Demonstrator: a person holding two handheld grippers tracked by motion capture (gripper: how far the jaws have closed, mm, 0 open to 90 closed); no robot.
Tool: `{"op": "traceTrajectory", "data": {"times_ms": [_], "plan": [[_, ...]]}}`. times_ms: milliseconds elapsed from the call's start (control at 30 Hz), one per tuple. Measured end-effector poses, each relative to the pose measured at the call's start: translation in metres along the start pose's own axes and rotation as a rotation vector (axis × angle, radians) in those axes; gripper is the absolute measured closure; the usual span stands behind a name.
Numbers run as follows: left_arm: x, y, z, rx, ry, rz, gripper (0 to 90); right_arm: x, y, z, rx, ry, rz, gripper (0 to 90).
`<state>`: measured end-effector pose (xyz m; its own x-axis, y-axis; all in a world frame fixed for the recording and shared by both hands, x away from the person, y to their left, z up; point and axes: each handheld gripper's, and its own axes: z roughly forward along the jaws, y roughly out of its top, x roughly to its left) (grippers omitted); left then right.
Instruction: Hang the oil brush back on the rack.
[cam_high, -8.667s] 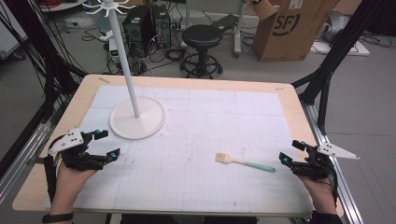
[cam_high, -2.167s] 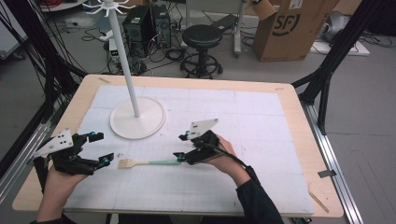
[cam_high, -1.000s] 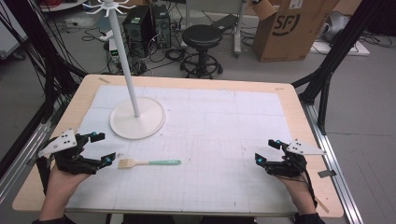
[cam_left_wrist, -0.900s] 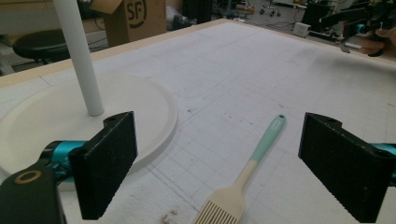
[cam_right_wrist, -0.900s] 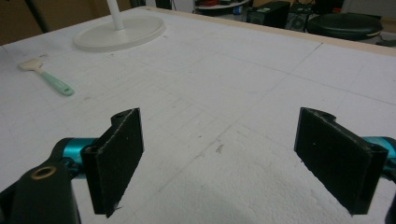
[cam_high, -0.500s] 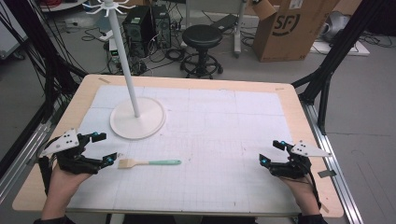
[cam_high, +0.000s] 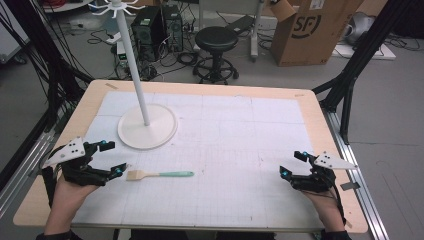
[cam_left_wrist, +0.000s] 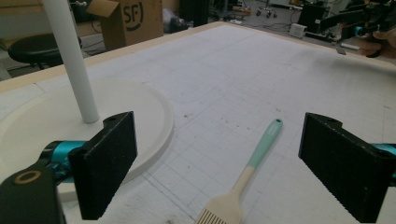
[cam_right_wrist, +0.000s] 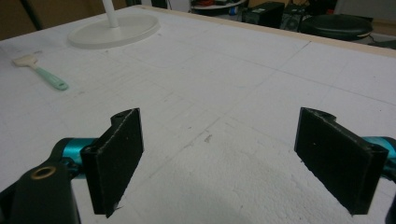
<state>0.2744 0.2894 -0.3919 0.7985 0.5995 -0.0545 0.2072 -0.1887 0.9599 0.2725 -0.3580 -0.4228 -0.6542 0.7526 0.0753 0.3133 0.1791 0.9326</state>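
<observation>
The left tool (cam_high: 109, 159) gapes wide, empty, with the brush (cam_high: 159, 174) lying flat on the table (cam_high: 310, 107) just before its jaws. Beside it stands the white stand (cam_high: 147, 126). The right tool (cam_high: 295, 163), also spread empty, rests well apart.

A pastry brush (cam_high: 159, 174) is laid flat on the table (cam_high: 240, 90), left of centre and toward the near edge, with its bristle end directed left and its handle directed right. Just beside the bristle end, to the left, the left gripper (cam_high: 112, 159) is positioned; in the left gripper view the brush (cam_left_wrist: 246, 180) is seen lying between the parted jaws, untouched. Behind the brush, toward the far left of the table, a hanging stand (cam_high: 144, 107) is placed upright on its round base. The right gripper (cam_high: 291, 164) is positioned near the right edge, well apart from the brush. Behind the table, a stool (cam_high: 216, 41) and a cardboard box (cam_high: 312, 30) are found on the floor.
</observation>
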Motion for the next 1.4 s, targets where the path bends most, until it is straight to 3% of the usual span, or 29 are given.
{"op": "traceTrajectory", "data": {"times_ms": [467, 800, 1000, 1200, 1400], "plan": [[-0.007, 0.002, 0.013, 0.008, -0.041, 0.007, 12.0, -0.003, -0.001, 0.000, 0.010, 0.002, -0.001, 14.9], [-0.011, -0.002, 0.031, 0.058, -0.071, 0.001, 12.0, -0.006, -0.002, -0.003, 0.007, -0.009, 0.007, 14.9], [-0.015, -0.007, 0.045, 0.097, -0.061, 0.016, 12.1, -0.007, -0.003, -0.003, 0.010, -0.010, 0.008, 14.9], [-0.016, -0.012, 0.056, 0.138, -0.069, -0.005, 12.1, -0.008, -0.003, -0.003, 0.015, -0.012, 0.012, 14.9], [-0.017, -0.016, 0.065, 0.150, -0.091, -0.030, 12.2, -0.009, -0.005, -0.004, 0.016, -0.015, 0.016, 14.9]]}}
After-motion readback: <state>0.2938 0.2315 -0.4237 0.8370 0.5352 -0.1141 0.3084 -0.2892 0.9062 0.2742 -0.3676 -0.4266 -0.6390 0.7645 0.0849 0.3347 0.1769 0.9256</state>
